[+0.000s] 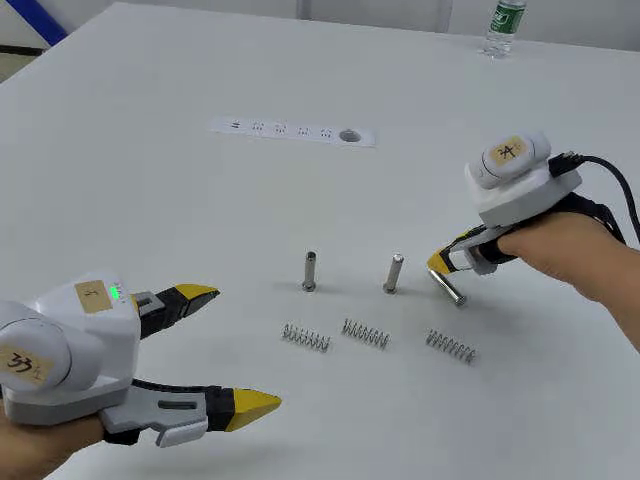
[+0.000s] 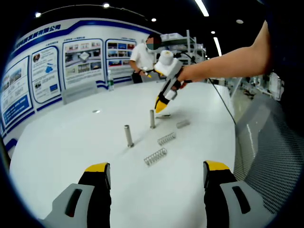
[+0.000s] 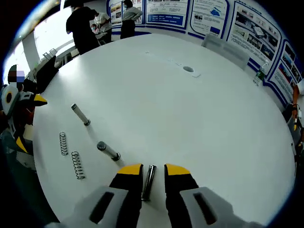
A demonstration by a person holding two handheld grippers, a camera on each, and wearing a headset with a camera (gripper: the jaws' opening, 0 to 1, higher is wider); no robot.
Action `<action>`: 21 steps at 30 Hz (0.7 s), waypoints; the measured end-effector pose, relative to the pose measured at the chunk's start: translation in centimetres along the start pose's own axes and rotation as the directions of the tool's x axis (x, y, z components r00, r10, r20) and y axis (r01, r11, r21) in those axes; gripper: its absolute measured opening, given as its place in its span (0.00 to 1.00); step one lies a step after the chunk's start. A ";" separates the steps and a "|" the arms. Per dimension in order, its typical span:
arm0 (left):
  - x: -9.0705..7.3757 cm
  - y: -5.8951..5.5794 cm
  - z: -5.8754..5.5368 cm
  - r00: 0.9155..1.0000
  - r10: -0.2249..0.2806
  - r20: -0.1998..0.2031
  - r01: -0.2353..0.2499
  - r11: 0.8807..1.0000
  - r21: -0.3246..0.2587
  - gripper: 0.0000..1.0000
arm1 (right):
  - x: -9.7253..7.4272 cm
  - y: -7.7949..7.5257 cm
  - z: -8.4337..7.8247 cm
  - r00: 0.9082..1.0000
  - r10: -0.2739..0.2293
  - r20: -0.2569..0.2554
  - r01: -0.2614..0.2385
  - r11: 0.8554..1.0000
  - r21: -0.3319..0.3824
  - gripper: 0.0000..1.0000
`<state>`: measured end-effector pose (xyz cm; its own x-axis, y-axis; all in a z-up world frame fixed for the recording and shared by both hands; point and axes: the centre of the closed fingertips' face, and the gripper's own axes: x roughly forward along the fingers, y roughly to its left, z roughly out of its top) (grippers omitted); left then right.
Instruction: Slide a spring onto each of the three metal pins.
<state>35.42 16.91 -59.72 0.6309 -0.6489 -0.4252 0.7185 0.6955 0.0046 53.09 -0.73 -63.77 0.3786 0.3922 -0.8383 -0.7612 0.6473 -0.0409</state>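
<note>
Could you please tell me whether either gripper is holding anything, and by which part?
The right gripper is closed on a silver metal pin, gripping its shaft near one end. The left gripper is open and holds nothing.

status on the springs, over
Left gripper open, hovering. Right gripper around tilted third pin, grip unclear. Two pins upright, three springs loose on table. Nothing blocking.

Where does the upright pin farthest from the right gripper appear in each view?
Head view: the far pin stands at centre.
Left gripper view: left of centre.
Right gripper view: left side.
Shared landmark: the second upright pin beside it, toward the right gripper holding the third pin.
</note>
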 end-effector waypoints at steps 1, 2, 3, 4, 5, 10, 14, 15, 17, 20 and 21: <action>0.0 0.0 0.0 1.000 0.000 0.001 0.000 1.000 -0.001 0.81 | 0.1 0.1 -0.1 1.000 0.003 -0.009 -0.003 1.000 0.007 0.19; 0.0 0.0 0.0 1.000 0.001 0.001 -0.001 1.000 -0.001 0.81 | 0.3 0.1 -0.2 1.000 0.006 -0.022 -0.005 1.000 0.019 0.19; 0.0 0.0 0.0 1.000 0.001 0.001 -0.001 1.000 -0.001 0.81 | 0.4 0.2 -0.3 0.999 0.010 -0.034 -0.009 1.000 0.024 0.18; 0.0 0.0 0.0 1.000 0.001 0.001 -0.001 1.000 -0.001 0.81 | 0.5 0.3 -0.4 0.999 0.007 -0.042 -0.006 1.000 0.027 0.17; 0.0 0.0 -0.1 1.000 0.000 0.001 0.000 1.000 -0.002 0.81 | 0.7 0.2 -0.6 0.998 0.000 -0.057 0.002 1.000 0.028 0.17; -0.1 0.1 -0.1 1.000 0.001 0.002 -0.001 1.000 -0.005 0.81 | 1.2 0.1 -1.0 0.995 -0.003 -0.101 0.008 0.999 0.048 0.15; -0.1 0.2 -0.2 1.000 0.001 0.001 -0.001 1.000 -0.006 0.81 | 1.4 0.2 -1.2 0.993 0.005 -0.119 0.003 0.998 0.063 0.13; -0.1 0.2 -0.2 1.000 0.000 0.000 0.000 1.000 -0.007 0.81 | 1.4 0.1 -1.2 0.992 0.003 -0.125 0.005 0.998 0.064 0.13; -0.1 0.1 -0.3 1.000 -0.001 -0.001 0.001 1.000 -0.007 0.81 | 1.5 0.1 -1.3 0.991 0.008 -0.135 0.002 0.997 0.072 0.12; -0.1 0.2 -0.3 1.000 -0.002 0.000 0.002 1.000 -0.009 0.81 | 1.8 0.1 -1.3 0.988 0.013 -0.151 -0.001 0.997 0.080 0.12; -0.1 0.2 -0.3 1.000 -0.001 0.000 0.001 1.000 -0.009 0.80 | 1.9 0.2 -1.3 0.988 0.014 -0.154 -0.001 0.997 0.081 0.12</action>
<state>35.44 17.22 -59.99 0.6301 -0.6499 -0.4251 0.7167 0.6974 -0.0039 52.96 -0.75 -66.09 0.2825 0.2960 -0.9124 -0.7169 0.6972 0.0042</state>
